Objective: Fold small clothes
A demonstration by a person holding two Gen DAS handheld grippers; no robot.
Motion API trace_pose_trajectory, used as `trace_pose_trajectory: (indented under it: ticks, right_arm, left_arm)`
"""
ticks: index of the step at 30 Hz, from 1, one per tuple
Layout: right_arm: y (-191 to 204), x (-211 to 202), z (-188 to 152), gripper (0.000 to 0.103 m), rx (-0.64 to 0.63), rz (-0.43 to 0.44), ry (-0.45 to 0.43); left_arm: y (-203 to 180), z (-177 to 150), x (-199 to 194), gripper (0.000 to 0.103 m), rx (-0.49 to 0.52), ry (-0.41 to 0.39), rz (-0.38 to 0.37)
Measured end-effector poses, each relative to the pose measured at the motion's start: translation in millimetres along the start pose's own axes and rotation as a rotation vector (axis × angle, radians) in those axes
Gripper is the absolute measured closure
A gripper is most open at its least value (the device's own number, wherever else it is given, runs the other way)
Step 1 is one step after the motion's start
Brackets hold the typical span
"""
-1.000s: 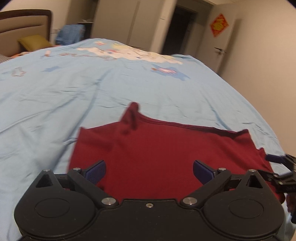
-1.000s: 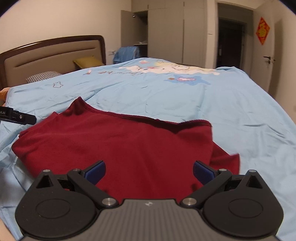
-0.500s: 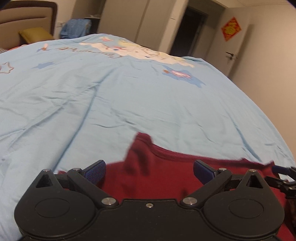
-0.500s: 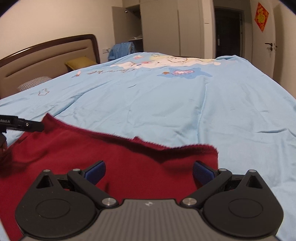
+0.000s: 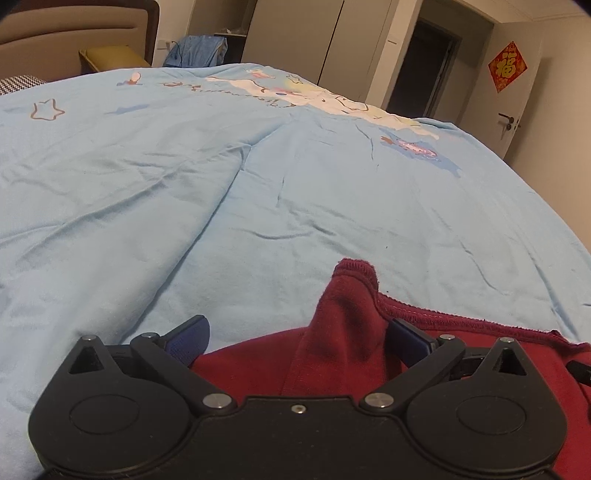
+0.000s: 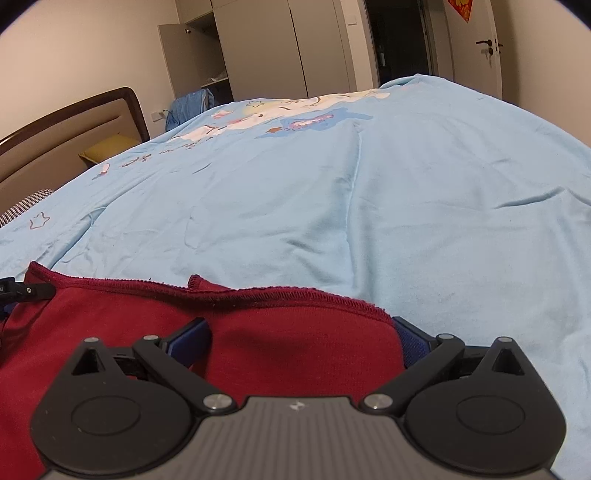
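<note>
Left wrist view: left gripper (image 5: 297, 338) occupied the lower part of the frame with its blue-padded fingers (image 5: 188, 338) spread wide. The dark red garment (image 5: 343, 332) lay at the lower centre and lower right on the light blue bedspread (image 5: 258, 192). A raised fold of the cloth stood between the fingers, against or just beside the right-hand pad; the left-hand pad stood clear of it, so the jaws held nothing. The garment's stitched hem ran toward the right edge of the frame. A headboard (image 5: 70, 26) appeared at the upper left, a door (image 5: 517, 85) with a red decoration (image 5: 506, 66) at the upper right.

Right wrist view: right gripper (image 6: 301, 338) filled the bottom of the frame, its fingers (image 6: 190, 339) likewise wide apart. The dark red garment (image 6: 184, 325) covered the lower left and lower centre, its hem running across the middle of the frame, and a corner of the cloth lay between the open pads without being pinched. The tip of the left gripper (image 6: 26, 290) showed at the left edge, at the garment's far corner. The bedspread (image 6: 369, 192) filled the centre, with a wardrobe (image 6: 266, 48) at the top.
</note>
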State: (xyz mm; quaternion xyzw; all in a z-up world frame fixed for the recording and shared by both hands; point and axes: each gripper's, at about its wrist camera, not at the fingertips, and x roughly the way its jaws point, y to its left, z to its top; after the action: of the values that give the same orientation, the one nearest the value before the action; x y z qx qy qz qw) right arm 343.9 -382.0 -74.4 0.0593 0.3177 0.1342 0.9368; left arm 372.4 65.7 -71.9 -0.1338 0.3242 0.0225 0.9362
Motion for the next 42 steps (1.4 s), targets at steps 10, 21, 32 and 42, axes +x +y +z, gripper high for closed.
trace_pose_trajectory:
  ticks: [10,21,32,42]
  right_arm:
    - [8,-2,-5,0.000,-0.022,-0.020,-0.026]
    - [13,-3,-6,0.000,-0.032,-0.032,-0.034]
    - [15,-7,-1,0.000,-0.033,-0.046,-0.025]
    - [78,-45,-2,0.000,-0.248,-0.242,-0.138]
  left_arm:
    - [13,-8,-10,0.001,-0.070,-0.060,-0.062]
    - [12,-6,-5,0.002,-0.090,-0.039,-0.028]
    - [5,15,-18,0.001,-0.080,0.038,0.069]
    - [14,-3,-86,0.001,-0.117,-0.010,0.003]
